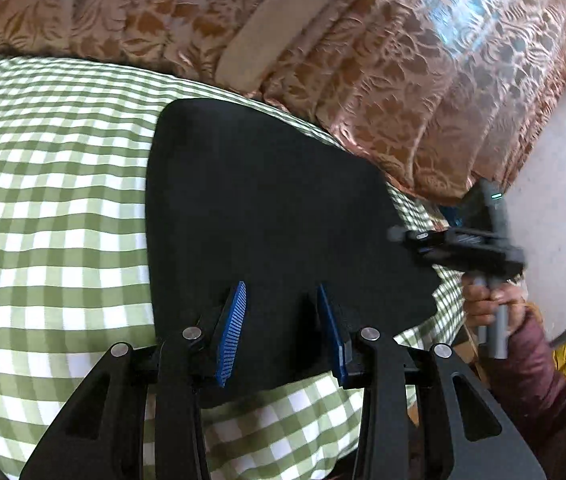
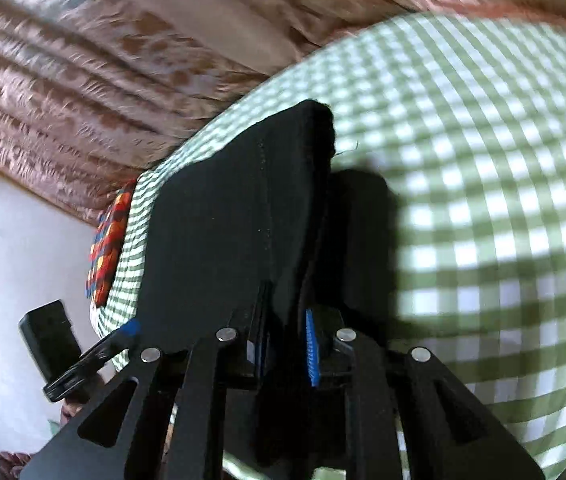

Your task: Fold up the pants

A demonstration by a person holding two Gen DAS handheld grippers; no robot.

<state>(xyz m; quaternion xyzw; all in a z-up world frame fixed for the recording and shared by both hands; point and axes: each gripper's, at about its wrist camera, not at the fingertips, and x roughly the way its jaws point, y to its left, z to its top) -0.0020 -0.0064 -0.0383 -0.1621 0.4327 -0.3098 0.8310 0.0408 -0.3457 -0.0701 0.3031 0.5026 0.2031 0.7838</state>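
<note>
R claw (image 2: 283, 344) gripping pants (image 2: 235, 216) edge, frame centre | L claw (image 1: 283, 332) part-open, gripping nothing | fold nearing done on bed (image 1: 43, 200)

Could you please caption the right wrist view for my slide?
Right tool shut on black pants over the green checked sheet.

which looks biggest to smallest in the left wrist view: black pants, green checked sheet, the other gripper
1. green checked sheet
2. black pants
3. right gripper; it sits farther from the camera, so its small look is partly distance.
</note>
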